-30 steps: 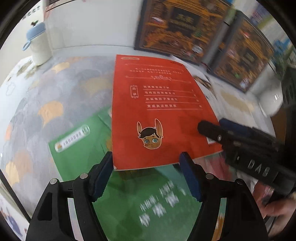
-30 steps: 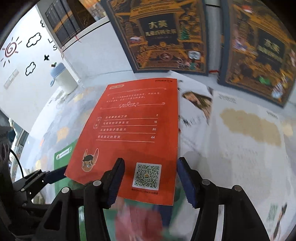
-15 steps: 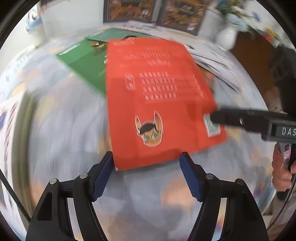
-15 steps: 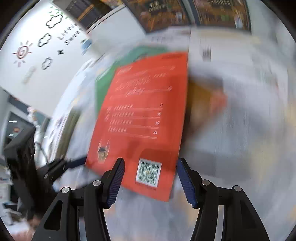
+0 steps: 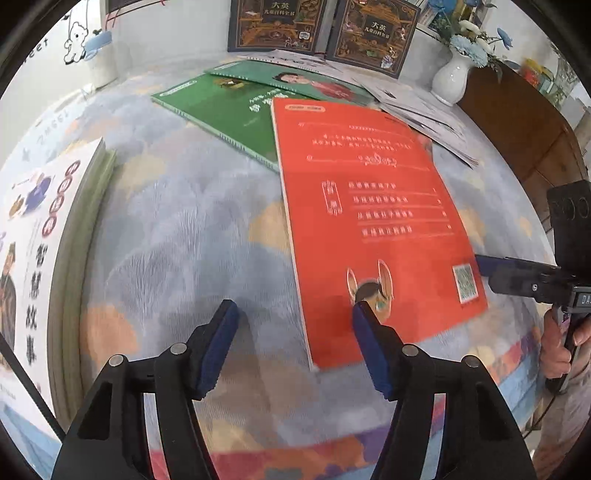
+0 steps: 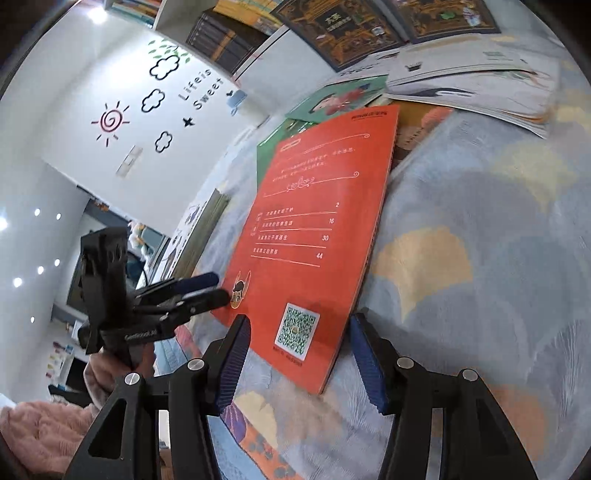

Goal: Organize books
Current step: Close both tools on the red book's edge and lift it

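A thin red book [image 5: 373, 221] with white text and a QR code lies on the blue-grey patterned cloth [image 5: 184, 229]; it also shows in the right wrist view [image 6: 314, 240]. My left gripper [image 5: 293, 323] is open, its right finger over the book's near left corner. My right gripper [image 6: 299, 332] is open, its fingers on either side of the book's near edge by the QR code, and it shows from the side in the left wrist view [image 5: 517, 275]. The left gripper shows in the right wrist view [image 6: 207, 290] at the book's left corner.
Two green books [image 5: 229, 107] lie behind the red one. A stack of books [image 5: 40, 258] sits at the left. White booklets [image 5: 424, 110] lie at the back right, with a white vase [image 5: 452, 79], dark boxed books [image 5: 277, 26] and a wooden cabinet [image 5: 517, 122].
The red book moved off the green books toward the near side and now lies on the cloth. My left gripper shifted left, off its centre. The stack at left came into view.
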`<state>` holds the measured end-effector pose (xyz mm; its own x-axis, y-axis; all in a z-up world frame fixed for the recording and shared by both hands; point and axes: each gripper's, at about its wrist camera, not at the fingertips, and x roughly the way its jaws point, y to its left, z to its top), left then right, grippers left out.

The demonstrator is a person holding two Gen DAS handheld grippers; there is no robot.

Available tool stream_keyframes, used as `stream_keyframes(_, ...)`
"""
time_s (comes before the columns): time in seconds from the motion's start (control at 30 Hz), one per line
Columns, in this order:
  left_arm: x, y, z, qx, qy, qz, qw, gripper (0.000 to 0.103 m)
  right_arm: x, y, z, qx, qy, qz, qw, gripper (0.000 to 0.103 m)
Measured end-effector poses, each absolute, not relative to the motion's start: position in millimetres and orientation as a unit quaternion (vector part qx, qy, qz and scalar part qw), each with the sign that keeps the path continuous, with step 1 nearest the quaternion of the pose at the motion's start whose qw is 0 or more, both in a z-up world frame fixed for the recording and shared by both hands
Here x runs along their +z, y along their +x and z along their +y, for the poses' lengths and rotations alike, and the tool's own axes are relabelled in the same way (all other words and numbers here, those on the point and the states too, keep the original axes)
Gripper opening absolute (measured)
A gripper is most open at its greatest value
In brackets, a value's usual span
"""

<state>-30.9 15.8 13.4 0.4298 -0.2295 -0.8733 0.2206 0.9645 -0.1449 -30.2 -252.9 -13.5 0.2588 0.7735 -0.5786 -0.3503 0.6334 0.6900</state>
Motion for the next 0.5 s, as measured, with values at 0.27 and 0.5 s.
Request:
stream_keyframes(0.27, 11, -24, 10, -0.126, -0.011, 0.482, 0.867, 0.064, -20, 5, -249, 0.382, 0.252, 0.525, 0.718, 0.044)
stream_keyframes(0.5, 11, -24, 11, -0.129, -0.020, 0.469, 0.874, 0.064, -18, 27, -235, 0.376, 0.247, 0.558, 0.697, 0.044)
